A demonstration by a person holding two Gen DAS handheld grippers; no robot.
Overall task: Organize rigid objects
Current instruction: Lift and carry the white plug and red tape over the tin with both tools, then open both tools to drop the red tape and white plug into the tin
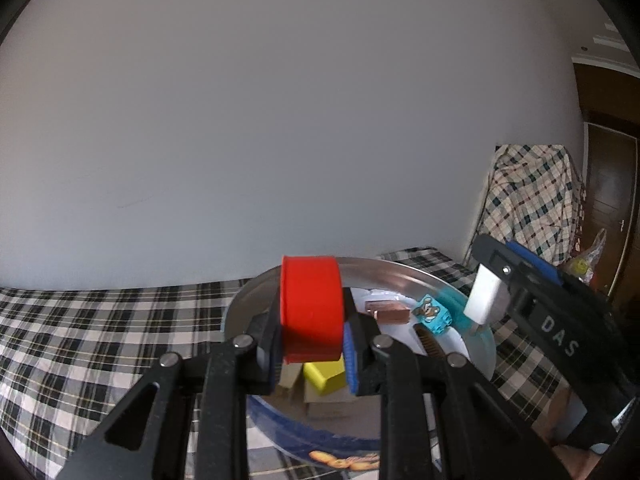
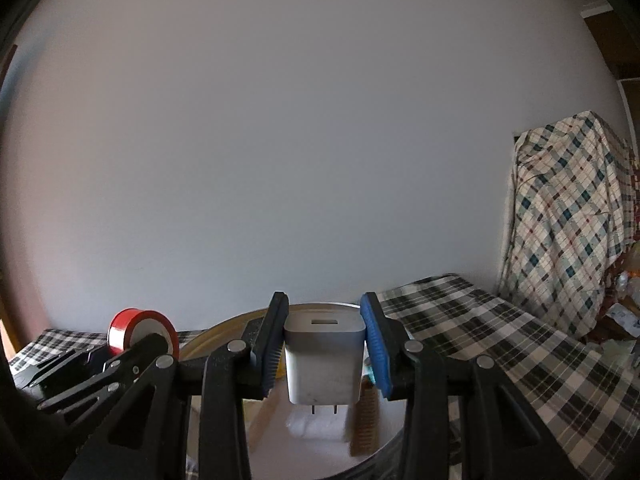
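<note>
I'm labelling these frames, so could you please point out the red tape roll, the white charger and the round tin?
red tape roll (image 1: pixel 312 308), left wrist view, on its red outer band.
white charger (image 2: pixel 324 364), right wrist view, on its front face.
round tin (image 1: pixel 392 270), left wrist view, on its metal rim.

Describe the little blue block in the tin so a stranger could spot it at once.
Find the round metal tin on the checked cloth. Inside, toward its far right wall, the blue block sits just right of a small brown bar. It alone is turquoise and carries a cartoon bear picture.
</note>
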